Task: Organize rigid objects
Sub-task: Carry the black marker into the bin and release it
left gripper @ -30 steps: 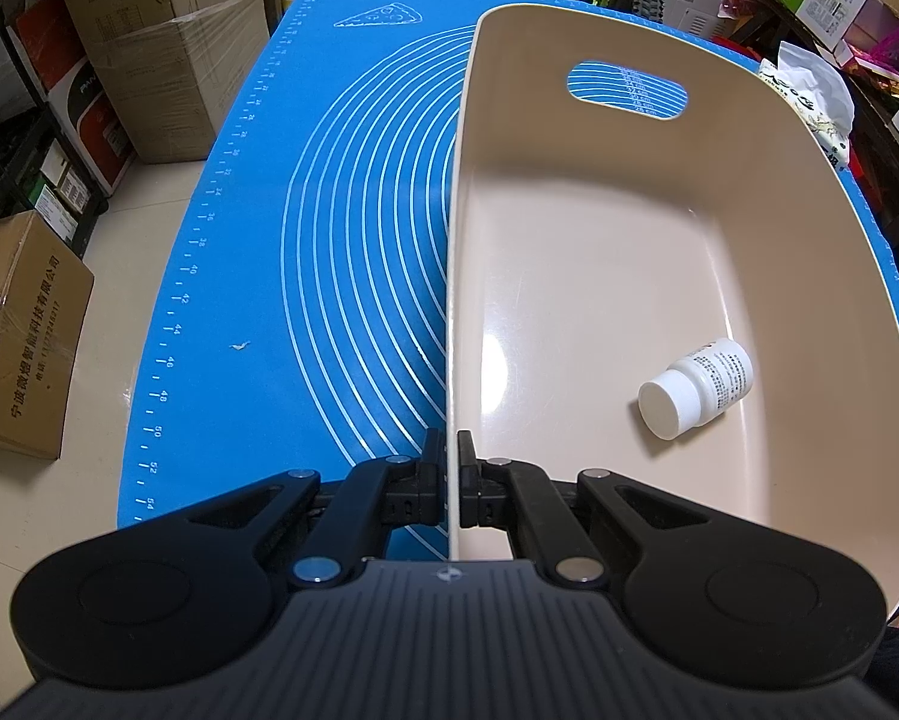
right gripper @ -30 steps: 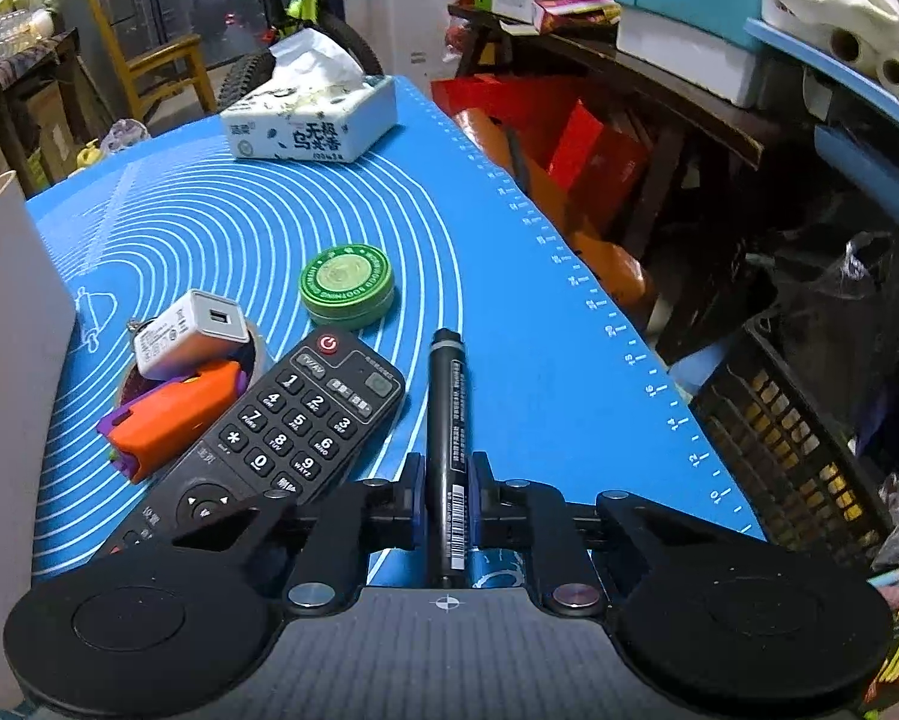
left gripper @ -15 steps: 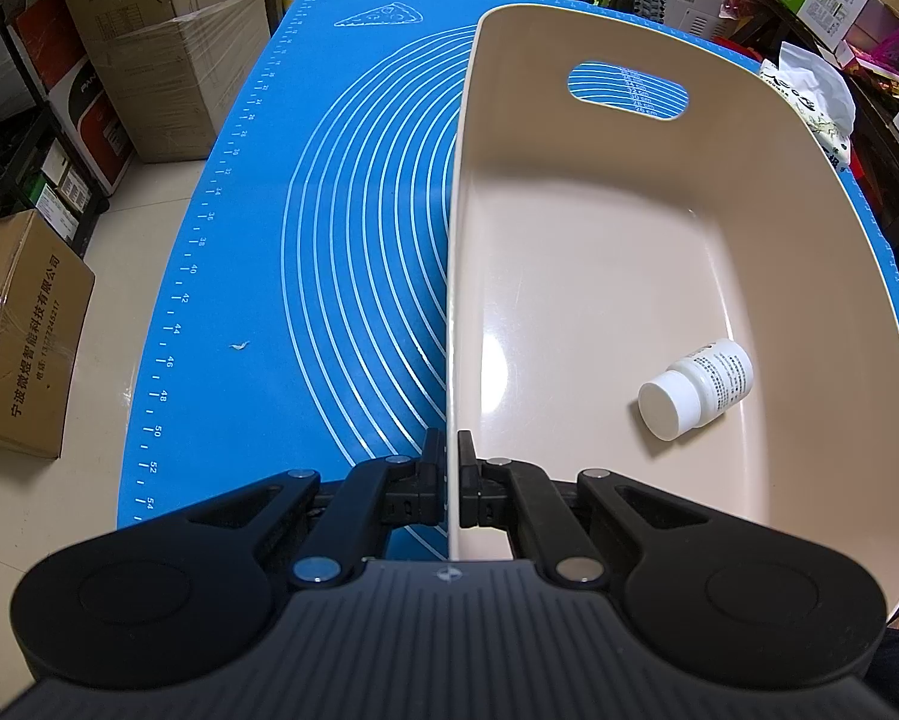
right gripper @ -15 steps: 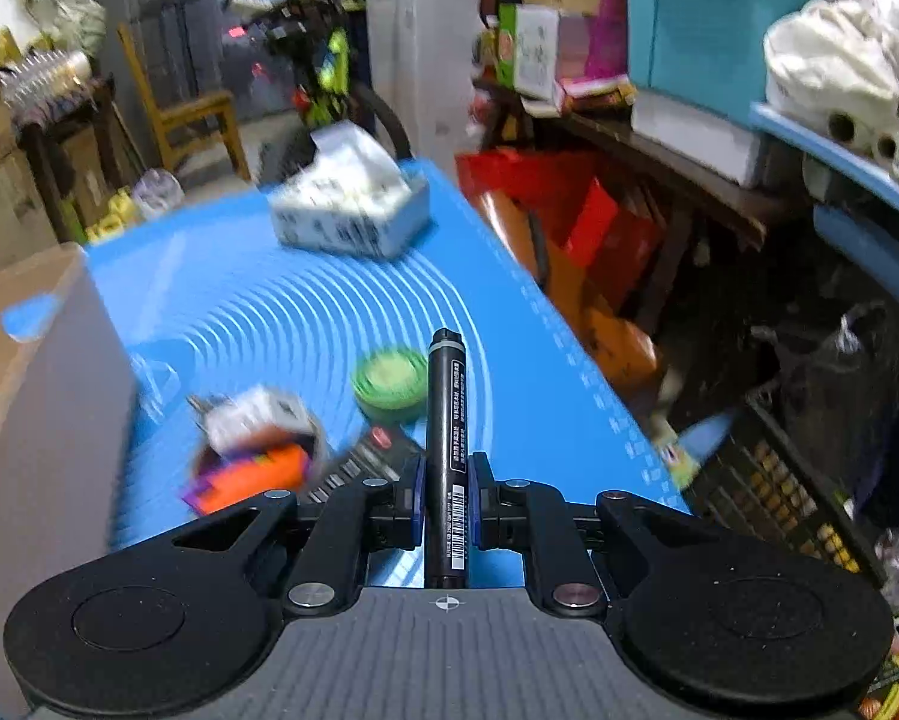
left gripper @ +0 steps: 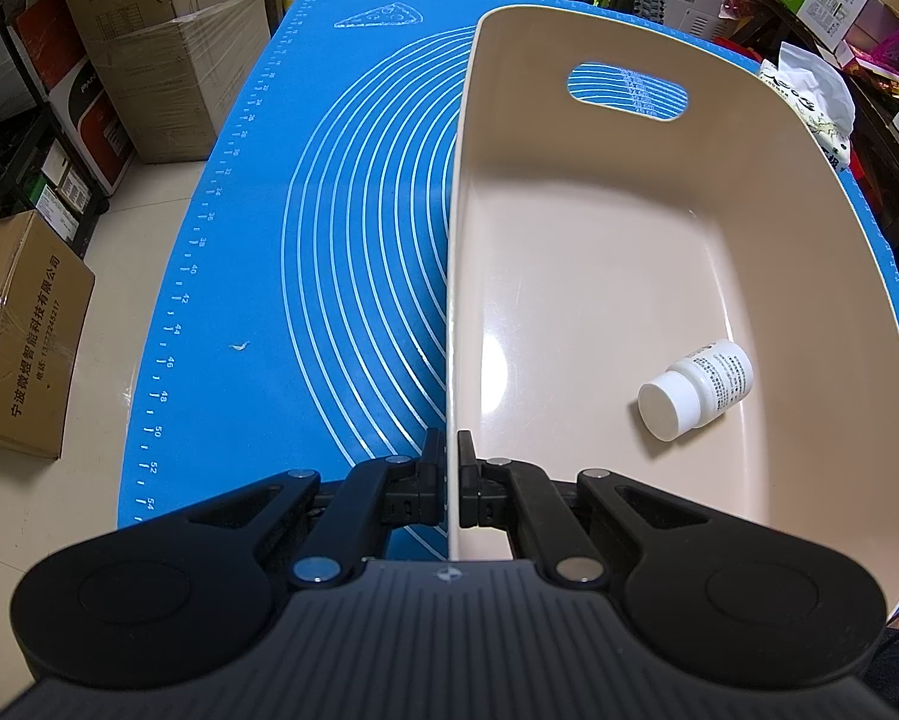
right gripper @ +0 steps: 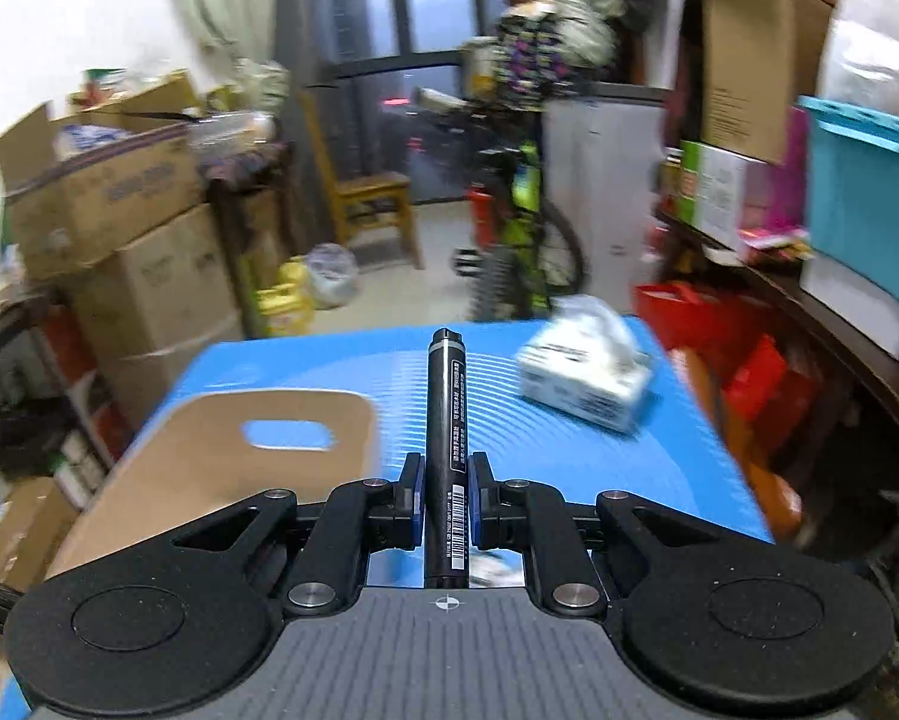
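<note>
My left gripper [left gripper: 448, 450] is shut on the near left rim of a beige plastic basket [left gripper: 569, 228] that stands on the blue mat [left gripper: 329, 252]. A small white pill bottle [left gripper: 695, 379] lies on its side in the basket's near right part. My right gripper [right gripper: 445, 471] is shut on a black marker [right gripper: 446, 420] that points forward, held well above the mat. In the right wrist view the basket [right gripper: 209, 468] is low on the left. The remote and other small items are out of view.
A white tissue pack [right gripper: 587, 378] lies on the far right of the mat, also seen behind the basket [left gripper: 809, 96]. Cardboard boxes [left gripper: 167, 42] stand on the floor to the left. A bicycle [right gripper: 509, 228] and cluttered shelves [right gripper: 809, 210] stand beyond the table.
My right gripper has lifted the black marker off the mat and swung up and left toward the basket. The left gripper and basket have not moved.
</note>
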### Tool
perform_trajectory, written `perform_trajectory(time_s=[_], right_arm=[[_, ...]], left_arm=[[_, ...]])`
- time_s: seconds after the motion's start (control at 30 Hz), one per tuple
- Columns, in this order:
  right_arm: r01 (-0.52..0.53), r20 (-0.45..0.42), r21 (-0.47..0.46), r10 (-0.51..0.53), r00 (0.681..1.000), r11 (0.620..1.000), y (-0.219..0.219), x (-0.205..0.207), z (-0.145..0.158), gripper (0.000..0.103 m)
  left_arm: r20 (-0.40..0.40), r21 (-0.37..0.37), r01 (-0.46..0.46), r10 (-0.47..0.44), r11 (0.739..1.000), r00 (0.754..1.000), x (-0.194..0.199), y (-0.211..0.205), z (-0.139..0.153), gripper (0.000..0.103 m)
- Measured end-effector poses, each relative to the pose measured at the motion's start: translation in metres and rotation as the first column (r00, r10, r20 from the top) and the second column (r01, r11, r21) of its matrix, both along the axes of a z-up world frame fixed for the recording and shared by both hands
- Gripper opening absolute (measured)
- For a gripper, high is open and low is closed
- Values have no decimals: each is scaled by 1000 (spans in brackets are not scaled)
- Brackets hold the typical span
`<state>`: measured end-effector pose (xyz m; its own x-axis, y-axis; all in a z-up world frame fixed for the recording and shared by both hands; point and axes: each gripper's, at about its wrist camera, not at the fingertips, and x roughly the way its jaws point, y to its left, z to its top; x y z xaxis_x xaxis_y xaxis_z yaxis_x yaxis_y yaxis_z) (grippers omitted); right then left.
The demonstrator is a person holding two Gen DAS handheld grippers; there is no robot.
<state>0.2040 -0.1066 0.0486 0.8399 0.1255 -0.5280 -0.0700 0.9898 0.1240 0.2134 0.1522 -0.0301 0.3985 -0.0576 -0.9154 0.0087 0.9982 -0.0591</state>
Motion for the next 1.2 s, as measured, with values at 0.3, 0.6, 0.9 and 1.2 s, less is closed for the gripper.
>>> perform_trajectory(time_s=[0.3,0.6,0.9,1.2], right_arm=[[-160,-95,-23,157,983,987,77,21,-23,24],[-239,-284,-40,218,934,970,118,30,-67,24],[-287,-396,-51,245,885,957,127,34,-89,24],[-279,-337,-26,254,906,960,114,30,-80,55]], left_arm=[[0,-1,0,0,1000,1000,0,0,0,4],[0,-2,-1,1,1000,1000,0,0,0,4],[0,-4,0,0,1000,1000,0,0,0,4],[-1,-4,1,-1,1000,1000,0,0,-1,4]])
